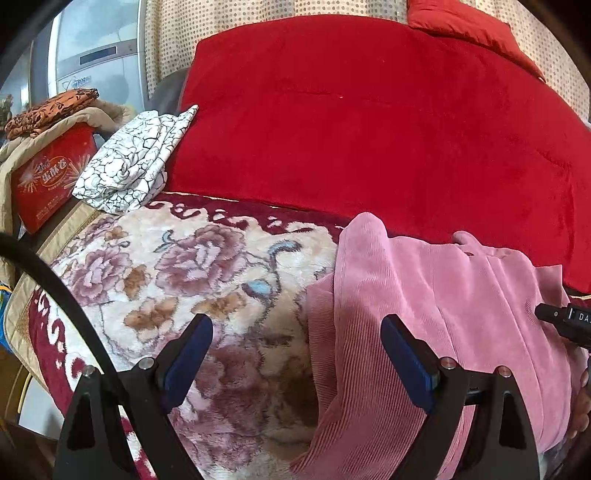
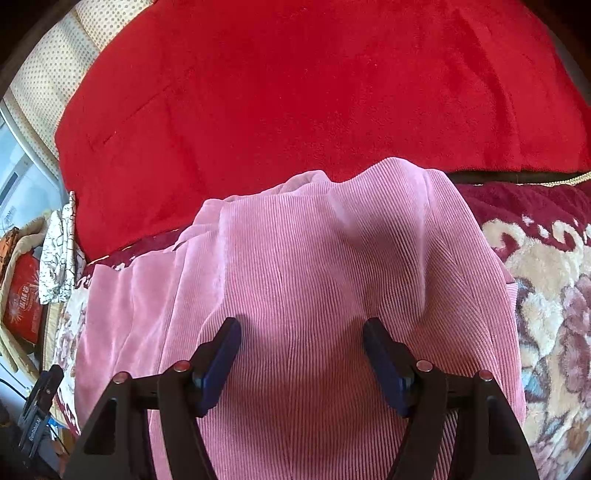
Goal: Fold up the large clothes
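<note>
A pink corduroy garment (image 2: pixel 314 266) lies bunched on a floral plush blanket (image 1: pixel 192 266). In the right wrist view my right gripper (image 2: pixel 301 328) hovers over the middle of the garment, jaws wide apart, nothing pinched between the blue pads. In the left wrist view the same garment (image 1: pixel 424 295) fills the lower right. My left gripper (image 1: pixel 297 325) stands open over its left edge, one finger above the blanket and the other above the pink cloth. The other gripper's black body (image 1: pixel 565 321) shows at the right edge, with part of a hand below it.
A big red cushion or quilt (image 1: pixel 369 122) lies behind the garment. A white crackle-patterned cloth (image 1: pixel 136 162) sits at the back left beside a red box (image 1: pixel 44 181) and folded brown fabric (image 1: pixel 51 110). A dotted curtain (image 1: pixel 177 33) hangs behind.
</note>
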{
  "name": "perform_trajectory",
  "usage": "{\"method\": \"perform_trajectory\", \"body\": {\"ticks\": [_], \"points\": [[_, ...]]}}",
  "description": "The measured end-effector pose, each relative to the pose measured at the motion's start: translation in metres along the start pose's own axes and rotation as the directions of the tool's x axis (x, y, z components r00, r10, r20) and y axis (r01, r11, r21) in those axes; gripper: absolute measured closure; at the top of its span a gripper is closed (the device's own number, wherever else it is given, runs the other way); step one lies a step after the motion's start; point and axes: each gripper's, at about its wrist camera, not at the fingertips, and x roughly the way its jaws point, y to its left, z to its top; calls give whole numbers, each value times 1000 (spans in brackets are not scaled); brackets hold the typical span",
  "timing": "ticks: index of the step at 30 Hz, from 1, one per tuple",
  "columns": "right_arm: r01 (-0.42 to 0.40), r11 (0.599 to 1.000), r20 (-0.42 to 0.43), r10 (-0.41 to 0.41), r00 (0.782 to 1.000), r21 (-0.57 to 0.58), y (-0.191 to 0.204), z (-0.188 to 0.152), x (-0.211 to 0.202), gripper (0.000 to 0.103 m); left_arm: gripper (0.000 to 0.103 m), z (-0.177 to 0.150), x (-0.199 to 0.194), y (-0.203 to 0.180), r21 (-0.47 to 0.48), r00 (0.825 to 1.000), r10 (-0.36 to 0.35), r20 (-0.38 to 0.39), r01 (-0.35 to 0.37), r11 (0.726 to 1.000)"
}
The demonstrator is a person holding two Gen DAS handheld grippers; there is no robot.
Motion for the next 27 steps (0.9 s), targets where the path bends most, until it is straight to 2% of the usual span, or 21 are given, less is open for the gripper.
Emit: {"method": "perform_trajectory", "body": {"ticks": [7, 10, 13, 15, 17, 20, 27], "points": [[-12, 1000, 5, 12, 1000, 17, -3, 2, -7, 30, 10, -2, 7, -3, 20, 1000, 8, -17, -8, 1000], [-34, 999, 48, 32, 998, 34, -6, 6, -19, 30, 10, -4, 18, -4, 24, 999, 28, -43, -27, 999], [11, 1000, 97, -13, 995, 28, -10, 9, -29, 30, 10, -8, 36, -6, 48, 994, 63, -93, -59, 997], [22, 999, 57, -24, 998, 38, -16, 10, -20, 30, 10, -13, 52, -9, 63, 987, 71, -147, -63, 996], [54, 998, -37, -52, 998, 38, -23, 8, 2, 30, 10, -16, 63, -11, 74, 980, 64, -187, -51, 996], [26, 998, -36, -23, 999, 59, -29, 9, 1, 30, 10, -14, 61, -10, 55, 980, 64, -186, -55, 997], [-47, 993, 50, 42, 998, 107, -42, 11, -51, 30, 10, -5, 34, -9, 16, 994, 40, -103, -38, 999]]}}
